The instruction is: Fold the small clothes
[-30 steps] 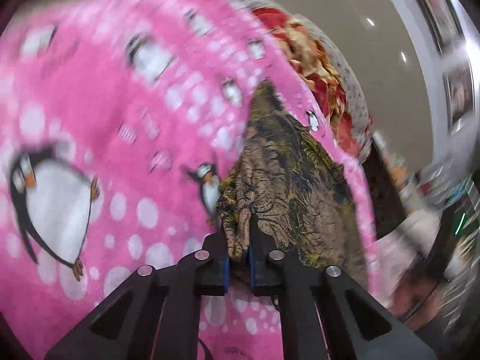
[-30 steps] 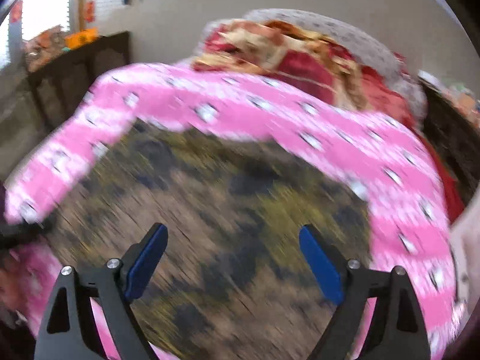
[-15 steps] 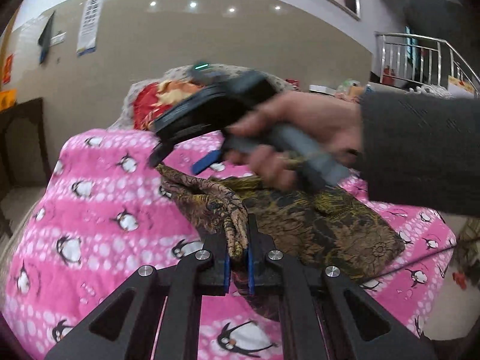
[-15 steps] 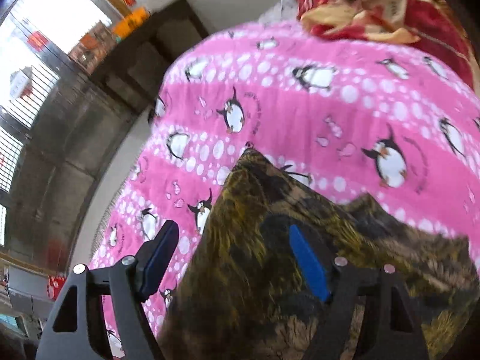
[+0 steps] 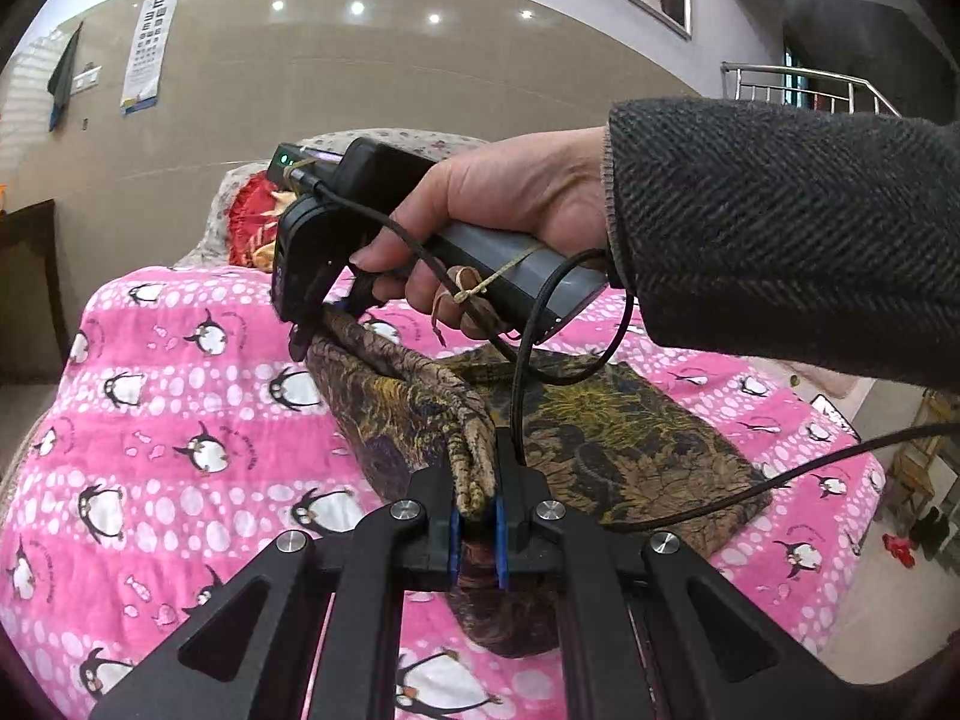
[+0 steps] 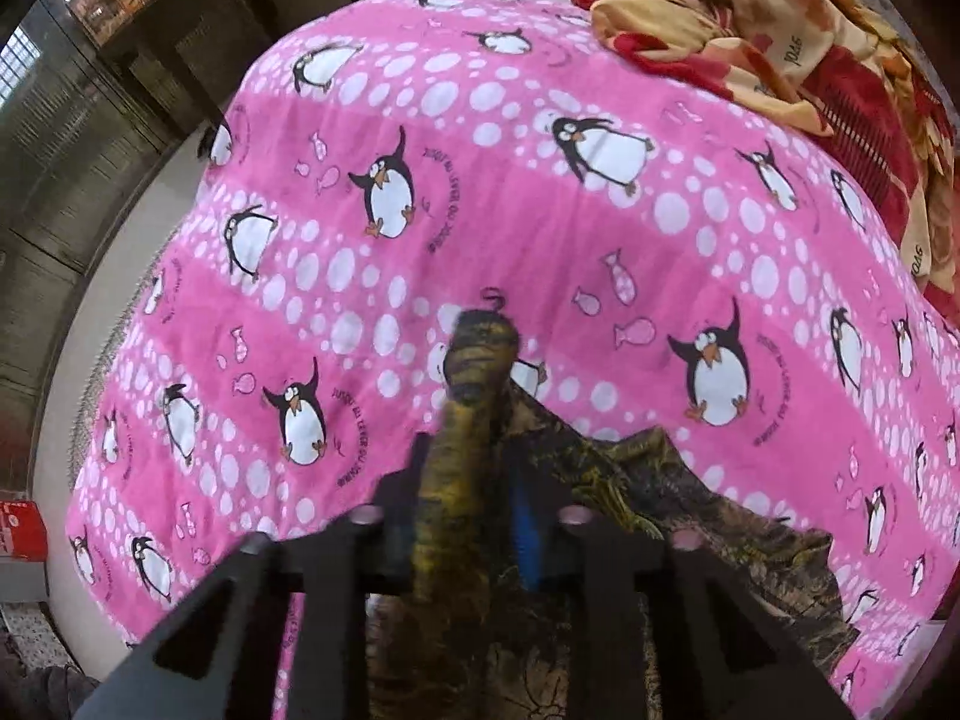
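From the left wrist, the left gripper (image 5: 477, 519) has its jaws clamped on a bunched edge of the brown patterned garment (image 5: 606, 438), while the right gripper (image 5: 318, 324), open half a second ago, now pinches the far corner; both corners are held, so a fold can begin. A cable (image 5: 708, 501) trails across the cloth. From the right wrist, jaws grip that corner above the pink penguin blanket (image 6: 600, 228) on the bed; a red quilt (image 6: 750, 30) lies far right, clear.
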The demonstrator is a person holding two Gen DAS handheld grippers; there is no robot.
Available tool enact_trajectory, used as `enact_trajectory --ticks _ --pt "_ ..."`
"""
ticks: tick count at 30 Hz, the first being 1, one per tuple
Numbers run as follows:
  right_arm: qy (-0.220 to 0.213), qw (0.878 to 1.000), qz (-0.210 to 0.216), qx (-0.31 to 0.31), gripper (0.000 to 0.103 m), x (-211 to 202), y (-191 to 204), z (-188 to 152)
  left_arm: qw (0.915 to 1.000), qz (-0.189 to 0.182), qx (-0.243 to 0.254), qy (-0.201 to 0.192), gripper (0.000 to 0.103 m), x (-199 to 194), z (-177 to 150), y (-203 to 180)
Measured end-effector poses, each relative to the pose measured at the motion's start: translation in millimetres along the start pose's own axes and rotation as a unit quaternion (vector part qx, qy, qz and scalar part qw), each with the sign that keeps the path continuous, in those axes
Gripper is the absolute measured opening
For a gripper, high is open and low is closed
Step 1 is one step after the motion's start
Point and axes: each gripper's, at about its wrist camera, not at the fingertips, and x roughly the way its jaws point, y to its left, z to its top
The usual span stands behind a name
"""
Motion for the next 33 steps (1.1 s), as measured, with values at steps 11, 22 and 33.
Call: enact_trajectory --ticks 11,22,33 --pt "-0.063 0.996 0.033 0.054 0.009 -94.3 -107.7 -82.6 0.9933 -0.08 0.081 0.018 0.0 25.6 15.0 -98.5" --pt "-0.056 0.985 0.029 0.16 0.009 -81.6 -272.6 -196.1 0.9687 -0.153 0.149 0.126 0.0 128.0 -8.0 -224.6" --pt "-0.207 0.935 0.058 0.282 0.036 -100.6 -314.3 -284.2 0.9537 -0.204 0.082 0.205 0.0 99.6 -27.1 -199.7"
